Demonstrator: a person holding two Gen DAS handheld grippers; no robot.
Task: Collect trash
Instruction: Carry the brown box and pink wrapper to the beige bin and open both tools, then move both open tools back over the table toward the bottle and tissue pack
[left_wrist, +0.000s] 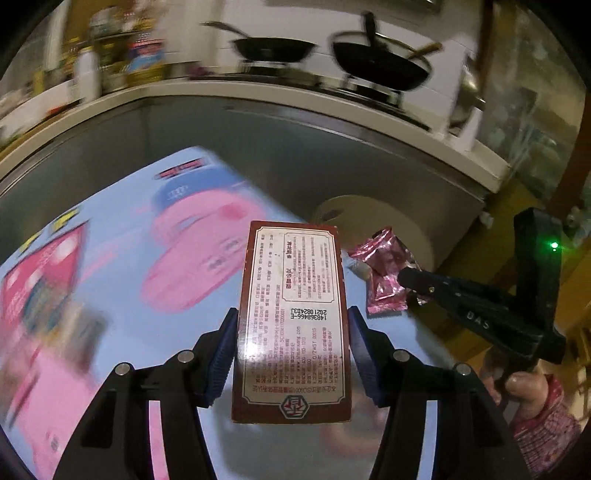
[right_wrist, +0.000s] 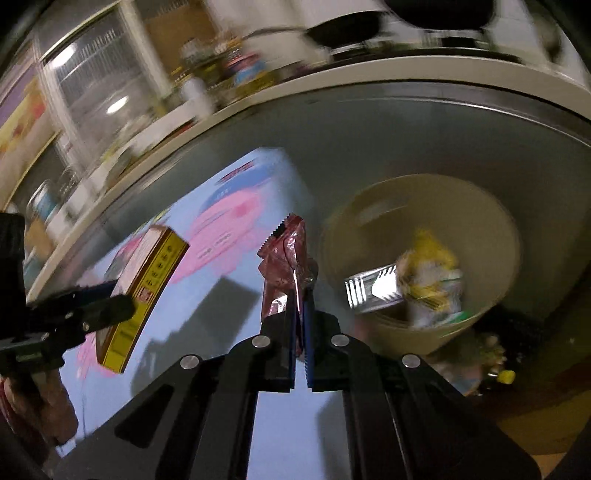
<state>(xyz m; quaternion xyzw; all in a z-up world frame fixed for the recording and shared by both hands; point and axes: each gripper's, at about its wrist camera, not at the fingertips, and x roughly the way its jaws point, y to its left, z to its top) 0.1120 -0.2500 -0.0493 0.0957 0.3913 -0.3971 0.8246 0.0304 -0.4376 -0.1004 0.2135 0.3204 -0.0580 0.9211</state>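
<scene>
A light blue surface (left_wrist: 122, 280) with large pink cartoon figures printed on it is seen below, though it cannot be told whether it is a desk top or a cloth. It is much blurred. Beyond its far edge a beige round bin (right_wrist: 436, 206) is placed, and inside it some crumpled yellow and white packaging (right_wrist: 432, 280) and a shiny silver wrapper (right_wrist: 373, 290) are seen. Behind, a long pale desk (left_wrist: 280, 96) is seen, on which two black pans (left_wrist: 273, 50) and several blurred bottles (left_wrist: 86, 72) are standing.
</scene>
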